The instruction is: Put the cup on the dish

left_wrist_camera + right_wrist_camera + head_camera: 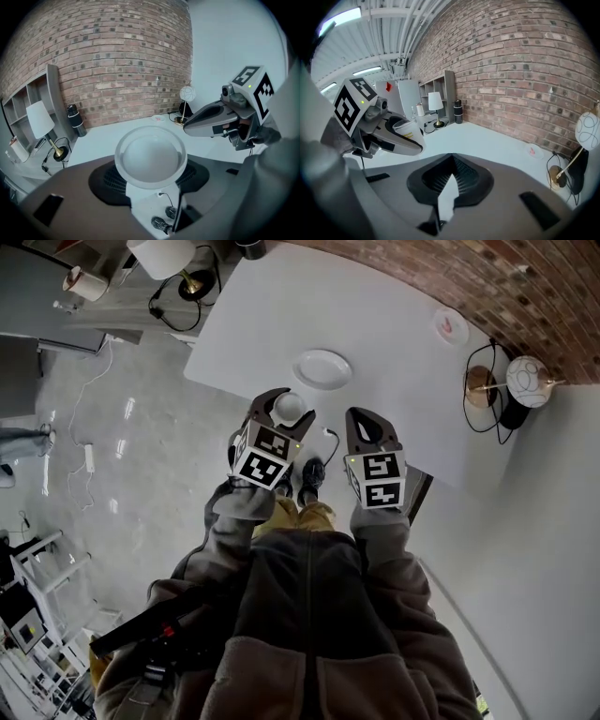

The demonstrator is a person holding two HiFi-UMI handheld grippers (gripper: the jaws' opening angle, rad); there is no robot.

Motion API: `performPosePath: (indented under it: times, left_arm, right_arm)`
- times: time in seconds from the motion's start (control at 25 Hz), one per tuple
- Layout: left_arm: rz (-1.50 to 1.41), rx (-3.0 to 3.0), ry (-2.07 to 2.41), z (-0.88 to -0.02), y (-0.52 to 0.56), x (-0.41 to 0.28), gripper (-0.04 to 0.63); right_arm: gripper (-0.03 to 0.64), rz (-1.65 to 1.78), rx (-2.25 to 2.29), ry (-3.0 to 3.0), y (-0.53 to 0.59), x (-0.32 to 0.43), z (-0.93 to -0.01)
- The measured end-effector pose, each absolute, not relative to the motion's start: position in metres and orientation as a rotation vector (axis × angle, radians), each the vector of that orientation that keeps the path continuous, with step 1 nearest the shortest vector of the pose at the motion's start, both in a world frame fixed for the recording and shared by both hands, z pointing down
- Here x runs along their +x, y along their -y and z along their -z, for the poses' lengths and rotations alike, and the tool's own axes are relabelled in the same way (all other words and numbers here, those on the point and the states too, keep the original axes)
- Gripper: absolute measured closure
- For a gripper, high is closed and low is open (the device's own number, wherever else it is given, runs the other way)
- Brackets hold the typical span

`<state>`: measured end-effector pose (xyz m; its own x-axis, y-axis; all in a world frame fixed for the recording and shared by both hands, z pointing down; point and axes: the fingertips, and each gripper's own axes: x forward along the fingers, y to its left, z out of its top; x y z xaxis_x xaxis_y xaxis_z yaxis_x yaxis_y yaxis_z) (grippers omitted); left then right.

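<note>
In the head view a white oval dish [322, 368] lies on the white table [394, 343], a little beyond both grippers. My left gripper [283, 414] is shut on a white cup [290, 407], held upright over the table's near edge, just short of the dish. In the left gripper view the cup [151, 157] fills the space between the jaws and its open mouth faces the camera; the dish is hidden there. My right gripper [367, 427] hovers beside it to the right, shut and holding nothing [452, 157]. The right gripper view shows the cup [405, 126] at left.
A small saucer with a red mark [451, 326] lies by the brick wall. A globe lamp [528, 381] with a brass base and cables stands at the table's right end. A white-shade lamp [40, 119] and black bottle [75, 119] stand at the left end.
</note>
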<state>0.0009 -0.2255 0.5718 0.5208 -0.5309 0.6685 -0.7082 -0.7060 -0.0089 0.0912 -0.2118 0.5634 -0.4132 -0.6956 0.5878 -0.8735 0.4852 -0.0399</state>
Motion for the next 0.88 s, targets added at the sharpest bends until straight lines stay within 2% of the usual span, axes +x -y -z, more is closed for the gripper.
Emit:
performPosePath:
  times: [0.88]
  left_arm:
    - [-1.055,2.49,0.912,-0.691,0.271,0.026,0.336]
  right_arm:
    - [0.615,-0.674,1.234,2.112,0.239,0.085,-0.664]
